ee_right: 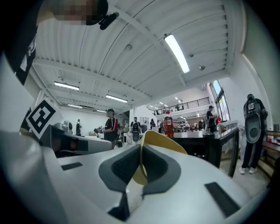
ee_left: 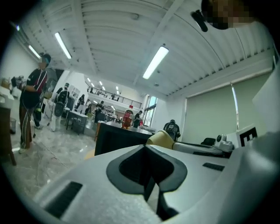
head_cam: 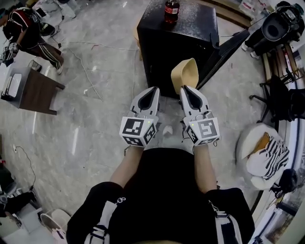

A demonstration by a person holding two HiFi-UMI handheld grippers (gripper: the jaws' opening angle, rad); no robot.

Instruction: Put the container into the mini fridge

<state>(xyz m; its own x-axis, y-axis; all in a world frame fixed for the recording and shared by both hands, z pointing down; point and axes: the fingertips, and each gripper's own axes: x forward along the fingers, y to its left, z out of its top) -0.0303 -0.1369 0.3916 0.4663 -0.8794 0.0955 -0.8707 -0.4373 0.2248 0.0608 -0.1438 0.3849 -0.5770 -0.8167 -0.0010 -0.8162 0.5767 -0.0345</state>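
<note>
Grey marble-look floor [head_cam: 95,119], glossy, with light streaks reflecting off it. Loose cables [head_cam: 86,71] trail across it toward the black mini fridge [head_cam: 176,47], which sits straight on the floor with no desk under it. A red-label bottle [head_cam: 171,10] stands upright on the fridge top. The fridge door [head_cam: 228,52] hangs open, angled out on the right side of the head view.

Right gripper [head_cam: 190,93]: jaws clenched on the rim of the tan container [head_cam: 185,74]. The thin wall is pinched between the pads and the bowl part sticks out past the tips. Container is in the air just in front of the fridge, outside it, touching nothing but the jaws. Left gripper [head_cam: 151,93]: jaws closed together with nothing between them, held level beside the right one and just apart from it.

Room: big open lab space. A small brown desk [head_cam: 40,90] stands on the left, and a person [head_cam: 28,33] in dark clothes stands just beyond it. A round white seat [head_cam: 252,138] on the right has a striped cloth [head_cam: 271,157] dumped on it. Dark stand-mounted gear [head_cam: 281,24] at top right, can't tell exactly what. The gripper views show a white ribbed ceiling [ee_left: 131,39] with long tube lights [ee_left: 155,61], a window blind [ee_left: 210,118], and other people [ee_left: 61,100] further back among more desks.
</note>
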